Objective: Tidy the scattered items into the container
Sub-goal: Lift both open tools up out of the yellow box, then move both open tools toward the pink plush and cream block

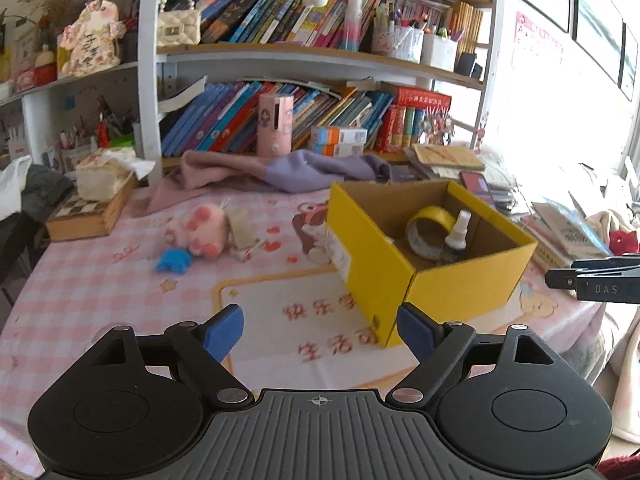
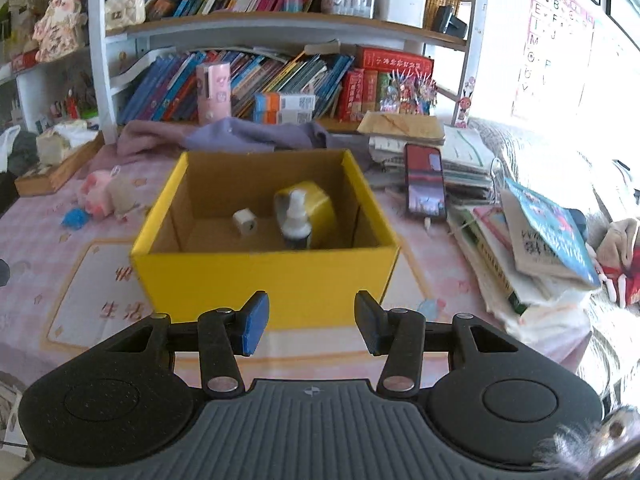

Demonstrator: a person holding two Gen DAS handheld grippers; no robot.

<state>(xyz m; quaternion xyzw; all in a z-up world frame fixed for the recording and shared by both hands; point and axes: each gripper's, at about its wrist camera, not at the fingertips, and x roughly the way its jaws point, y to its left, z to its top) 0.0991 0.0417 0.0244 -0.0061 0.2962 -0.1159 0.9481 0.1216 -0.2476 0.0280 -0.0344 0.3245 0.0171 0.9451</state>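
A yellow cardboard box [image 2: 264, 276] stands open on the pink checked tablecloth. Inside it are a yellow tape roll [image 2: 320, 204], a small spray bottle [image 2: 296, 220] and a white plug adapter [image 2: 244, 222]. Left of the box lie a pink plush toy [image 1: 200, 232], a small blue toy [image 1: 174, 262] and a beige pouch [image 1: 242, 226]. My left gripper [image 1: 320, 332] is open and empty, low over the cloth at the box's near left corner [image 1: 400, 308]. My right gripper [image 2: 312, 326] is open with nothing between its pads, just in front of the box's near wall.
A bookshelf [image 1: 320, 54] fills the back, with a purple cloth [image 1: 304, 168] at its foot. A tissue box on a wooden case [image 1: 96, 204] sits at the far left. A phone [image 2: 425, 184] and leaning stacks of books [image 2: 532, 248] crowd the right side.
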